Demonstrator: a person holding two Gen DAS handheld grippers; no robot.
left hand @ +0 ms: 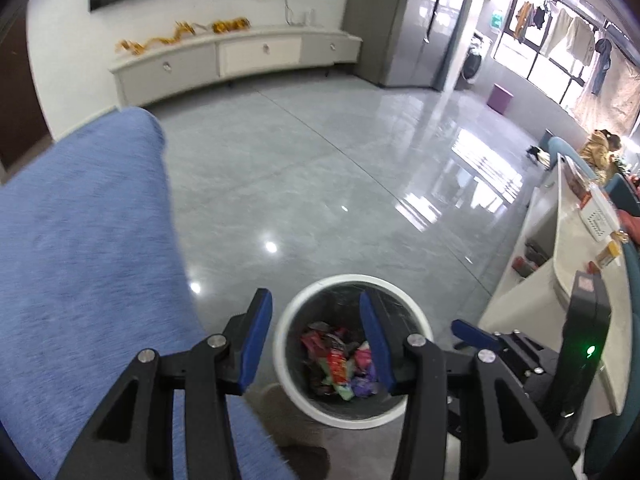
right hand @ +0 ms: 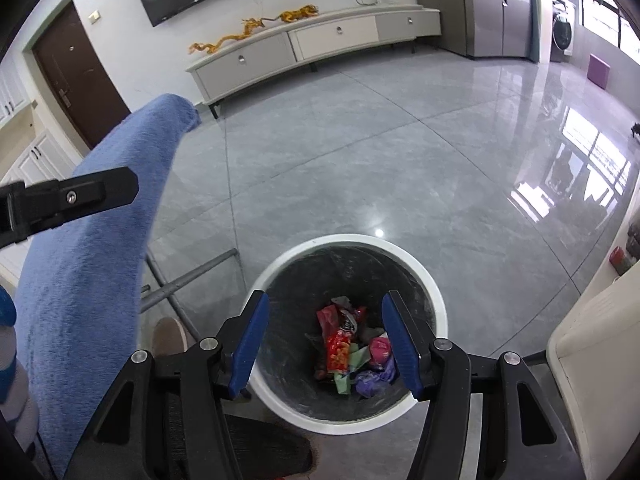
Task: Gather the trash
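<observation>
A round white trash bin (left hand: 294, 312) with a black liner stands on the grey floor, holding several colourful snack wrappers (left hand: 340, 364). My left gripper (left hand: 316, 340) is open and empty above the bin's left rim. In the right wrist view the bin (right hand: 436, 292) lies right below, wrappers (right hand: 344, 352) inside. My right gripper (right hand: 324, 344) is open and empty over the bin's mouth. The right gripper also shows at the right edge of the left wrist view (left hand: 476, 332).
A blue fabric-covered surface (left hand: 80, 240) fills the left, also seen in the right wrist view (right hand: 88, 264). A white counter (left hand: 576, 280) with small items runs along the right. A shoe (right hand: 168, 336) is by the bin. A TV cabinet (right hand: 320, 40) stands against the far wall.
</observation>
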